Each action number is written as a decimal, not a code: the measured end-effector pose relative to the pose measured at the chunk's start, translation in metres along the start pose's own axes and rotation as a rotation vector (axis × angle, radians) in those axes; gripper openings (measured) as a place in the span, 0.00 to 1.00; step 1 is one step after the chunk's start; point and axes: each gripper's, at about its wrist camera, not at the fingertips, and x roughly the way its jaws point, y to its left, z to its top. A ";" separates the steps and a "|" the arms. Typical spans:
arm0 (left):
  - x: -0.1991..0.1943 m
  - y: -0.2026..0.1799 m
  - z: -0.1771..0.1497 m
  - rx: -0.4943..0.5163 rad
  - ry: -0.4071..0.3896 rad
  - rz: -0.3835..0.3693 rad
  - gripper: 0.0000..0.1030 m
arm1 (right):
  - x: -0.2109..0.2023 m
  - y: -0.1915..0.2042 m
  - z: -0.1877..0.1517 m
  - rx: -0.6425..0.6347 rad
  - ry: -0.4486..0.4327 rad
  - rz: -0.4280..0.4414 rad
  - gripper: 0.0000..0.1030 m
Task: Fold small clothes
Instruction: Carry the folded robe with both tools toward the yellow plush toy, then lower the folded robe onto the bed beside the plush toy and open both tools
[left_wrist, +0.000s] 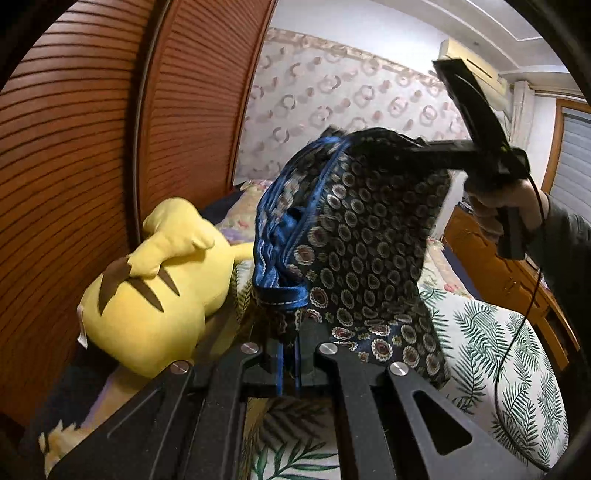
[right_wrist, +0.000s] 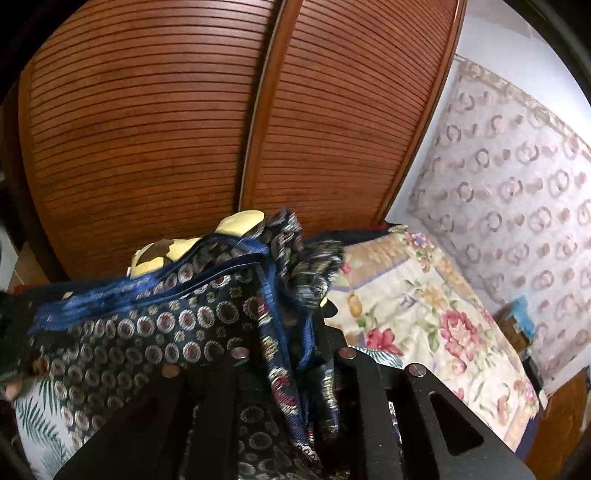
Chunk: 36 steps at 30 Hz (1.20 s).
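Left gripper (left_wrist: 290, 363): jaws pressed together on the blue trim of the patterned shorts (left_wrist: 354, 236). Right gripper (right_wrist: 291, 354): jaws pinching another bunched edge of the same shorts, also visible from the left wrist (left_wrist: 424, 147), gripped by a hand (left_wrist: 517, 206). The shorts hang stretched between both grippers, above the bed (left_wrist: 498, 332). No containers in view. Left wrist alone shows the air conditioner (left_wrist: 476, 70) beyond the shorts; the yellow plush toy (left_wrist: 155, 288) lies beside them against the wardrobe (left_wrist: 92, 147).
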 end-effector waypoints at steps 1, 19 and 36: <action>0.000 0.000 -0.001 -0.001 0.007 0.006 0.04 | 0.003 -0.003 0.000 0.013 0.001 0.002 0.15; -0.004 -0.001 0.004 0.069 -0.008 0.077 0.52 | -0.008 -0.017 -0.096 0.224 0.005 0.067 0.67; -0.024 -0.020 0.012 0.132 -0.031 0.099 0.87 | -0.011 0.026 -0.157 0.249 0.042 0.135 0.67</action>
